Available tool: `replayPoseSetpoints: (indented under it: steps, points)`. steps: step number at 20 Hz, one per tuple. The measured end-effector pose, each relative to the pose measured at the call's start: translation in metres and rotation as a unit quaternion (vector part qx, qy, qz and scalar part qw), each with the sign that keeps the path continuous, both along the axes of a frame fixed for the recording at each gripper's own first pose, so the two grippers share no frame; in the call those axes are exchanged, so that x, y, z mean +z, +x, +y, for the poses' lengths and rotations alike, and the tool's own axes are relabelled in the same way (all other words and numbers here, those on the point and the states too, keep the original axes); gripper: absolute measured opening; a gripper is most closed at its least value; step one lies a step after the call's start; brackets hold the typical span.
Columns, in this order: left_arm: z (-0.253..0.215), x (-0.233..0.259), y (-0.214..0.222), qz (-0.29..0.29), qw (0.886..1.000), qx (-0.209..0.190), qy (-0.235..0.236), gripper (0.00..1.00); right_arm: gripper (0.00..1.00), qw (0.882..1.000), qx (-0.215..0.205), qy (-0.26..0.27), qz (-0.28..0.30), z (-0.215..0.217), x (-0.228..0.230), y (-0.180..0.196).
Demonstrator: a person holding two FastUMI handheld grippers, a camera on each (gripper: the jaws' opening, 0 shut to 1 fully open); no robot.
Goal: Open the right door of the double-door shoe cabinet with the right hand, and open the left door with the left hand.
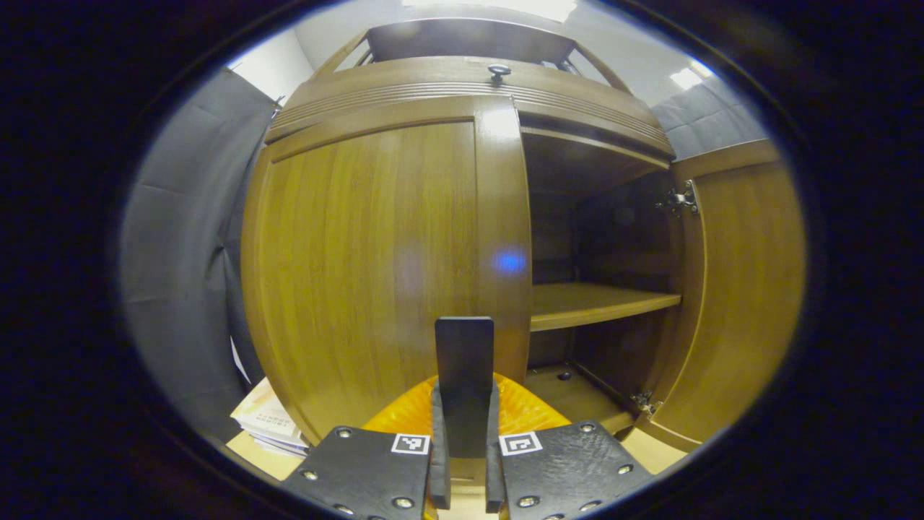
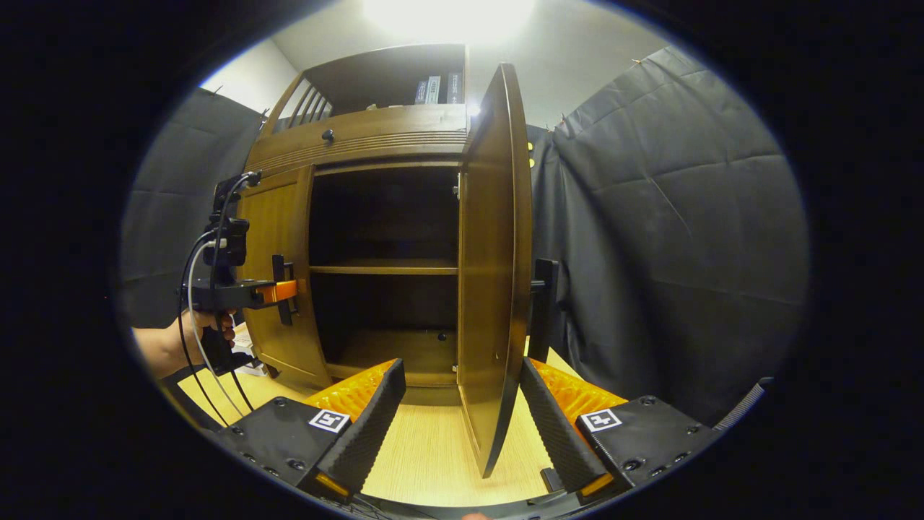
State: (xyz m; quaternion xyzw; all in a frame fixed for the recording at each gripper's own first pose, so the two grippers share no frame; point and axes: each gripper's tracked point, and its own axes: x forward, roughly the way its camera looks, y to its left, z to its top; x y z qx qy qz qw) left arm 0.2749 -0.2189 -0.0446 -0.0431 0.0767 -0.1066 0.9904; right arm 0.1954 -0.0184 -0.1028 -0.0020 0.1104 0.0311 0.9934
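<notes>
The wooden shoe cabinet's left door (image 1: 375, 260) is closed. Its dark upright handle (image 1: 464, 347) is clamped between the fingers of my left gripper (image 1: 465, 440), which is shut on it. The right door (image 1: 743, 289) stands swung wide open, showing the dark inside. In the right gripper view the right door (image 2: 491, 274) is edge-on toward me, with its handle (image 2: 543, 303) on the far side. My right gripper (image 2: 460, 367) is open, one finger on each side of the door's lower edge, touching nothing. A hand (image 2: 173, 347) holds the left gripper (image 2: 285, 289) at the left door (image 2: 278, 217).
Inside the cabinet is one shelf (image 1: 592, 303). A drawer with a small knob (image 1: 499, 71) sits above the doors, and books (image 2: 433, 88) stand on the top rack. A stack of booklets (image 1: 267, 422) lies left of the cabinet on the light wooden tabletop (image 2: 426, 448). Black cloth (image 2: 664, 253) hangs behind.
</notes>
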Motion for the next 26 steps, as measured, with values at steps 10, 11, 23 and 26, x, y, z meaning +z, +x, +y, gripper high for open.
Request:
replayPoseSetpoints:
  steps: [10,11,23,26]
  points:
    - [0.019,0.005,-0.033,0.003,1.0,0.003,-0.002,0.23,0.97,1.0,0.007,-0.007,-0.008,0.009,0.009,-0.027]
    - [0.024,0.004,-0.042,0.003,1.0,0.003,-0.003,0.23,0.97,1.0,0.009,-0.007,-0.007,0.012,0.009,-0.029]
    - [0.06,0.006,-0.086,0.004,1.0,0.007,-0.008,0.23,0.97,0.999,0.042,-0.015,-0.018,0.046,0.022,-0.045]
    - [0.069,0.007,-0.093,0.007,1.0,0.012,-0.013,0.23,1.0,0.999,0.047,-0.015,-0.021,0.052,0.026,-0.05]
